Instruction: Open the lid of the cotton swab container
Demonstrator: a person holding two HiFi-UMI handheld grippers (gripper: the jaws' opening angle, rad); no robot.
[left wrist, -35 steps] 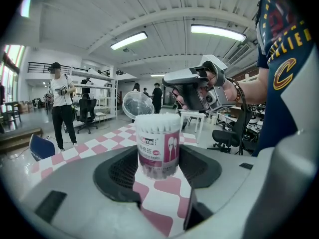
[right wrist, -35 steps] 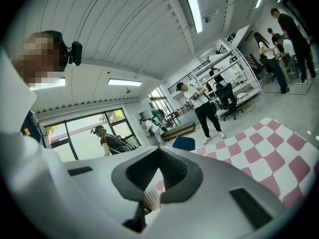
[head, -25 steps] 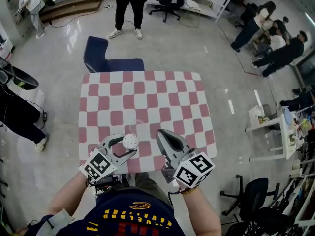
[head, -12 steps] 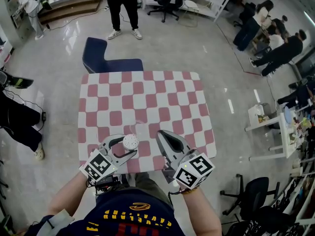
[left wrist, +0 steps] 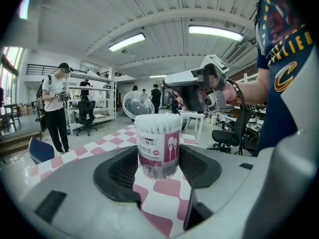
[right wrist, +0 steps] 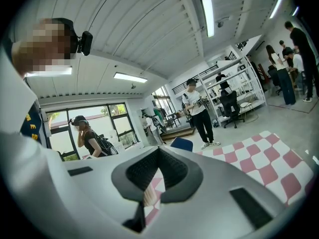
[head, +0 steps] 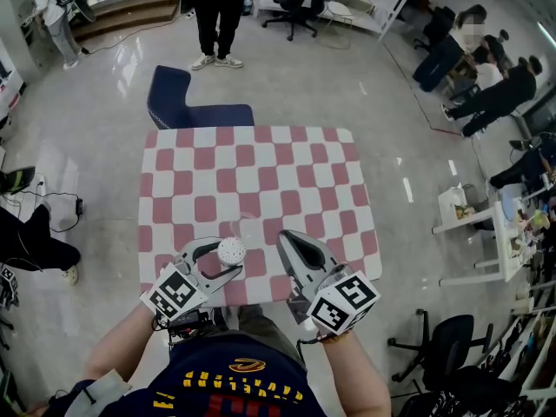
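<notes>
The cotton swab container (head: 230,251), a clear round tub with a pink label, stands upright on the checkered table (head: 261,163) near its front edge. My left gripper (head: 226,259) is shut on it, one pad on each side of the tub (left wrist: 158,146). White swab tips show at its top. A clear round disc (left wrist: 138,103), likely the lid, rests on the cloth just beyond the tub (head: 245,227). My right gripper (head: 283,236) hovers to the tub's right, jaws shut with nothing clearly between them (right wrist: 159,153). It also appears in the left gripper view (left wrist: 197,86).
A dark blue chair (head: 187,102) stands at the table's far edge, with a person (head: 217,16) standing beyond it. Office chairs (head: 452,341) and a small white side table (head: 473,224) are to the right. People sit at the far right.
Both grippers and the container have stayed still. The bystander at the left edge has moved further out of view, and the standing person at the back has shifted slightly.
</notes>
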